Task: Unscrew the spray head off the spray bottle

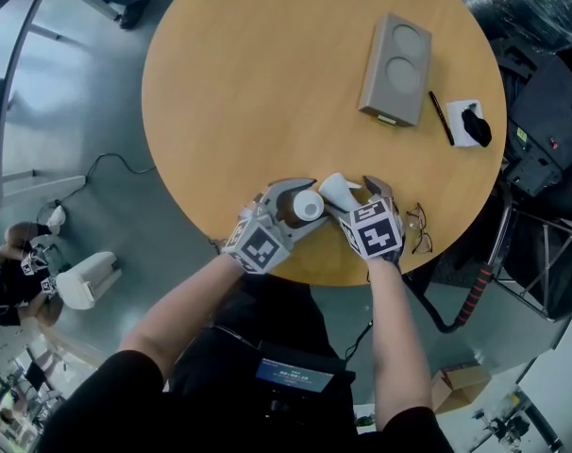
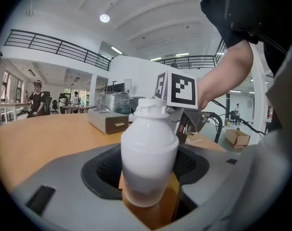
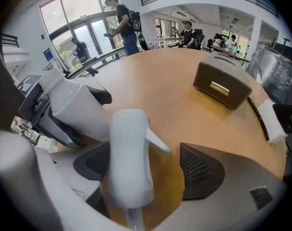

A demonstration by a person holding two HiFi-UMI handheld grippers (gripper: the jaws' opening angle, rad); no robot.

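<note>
— Was there any writing you could read?

— Only the black-and-white square markers on the cubes (image 1: 260, 246) the tools carried. No brand or label showed on the white bottle, and any print elsewhere was too small to tell.

— And the tools?

— The left tool (image 1: 291, 199) was closed round the body of the spray bottle (image 2: 149, 148), its dark pads pressing both sides, with the bare neck tilted toward the other tool. The right tool (image 1: 354, 194) had its jaws spread wide. The spray head (image 3: 129, 158) stood between them, already off the bottle, its thin tube trailing below. The pad on the trigger side was clear of it; whether the other pad touched it I couldn't tell.

— Where was all this?

— Over the round bench (image 1: 267, 92), at the edge nearest the person, the two tools just beside each other.

— Anything in the bottle?

— It was frosted, darker low down, but I couldn't tell what it held. A grey box (image 1: 396, 69) with two round hollows lay toward the far right edge.
</note>
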